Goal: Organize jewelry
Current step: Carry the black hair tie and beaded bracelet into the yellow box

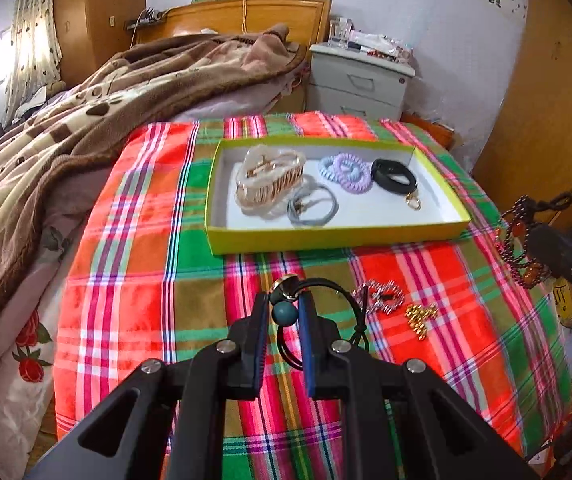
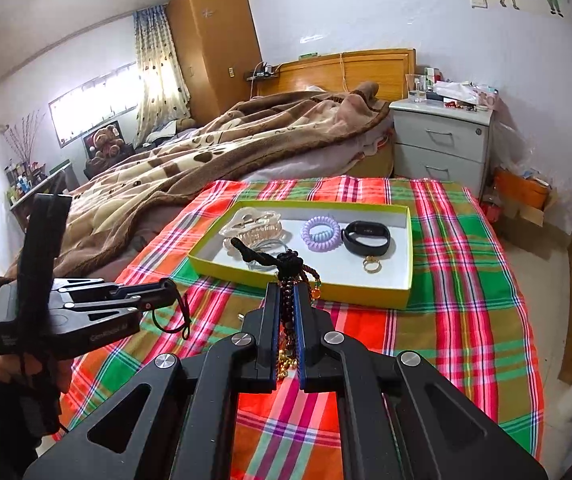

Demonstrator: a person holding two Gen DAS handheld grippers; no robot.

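Between its two fingers, the left gripper (image 1: pixel 284 300) pinches a black cord (image 1: pixel 340 300) with a blue bead (image 1: pixel 284 314), above the checked cloth (image 1: pixel 133 264). Beside it, the right gripper (image 2: pixel 286 292) pinches a dark bead necklace (image 2: pixel 292 266), near the yellow box (image 2: pixel 366 294) holding hair ties (image 2: pixel 321 233) and a hair clip (image 2: pixel 251 224)

Right tool (image 2: pixel 286 292) clamps a beaded necklace (image 2: pixel 290 268) (dark beads) before the yellow tray (image 2: pixel 409 248).

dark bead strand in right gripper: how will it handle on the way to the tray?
Probably floppy: the bead strand hangs in loops off the right gripper. Likely to swing, and may snag the tray rim. Beads look round, so it might slip.
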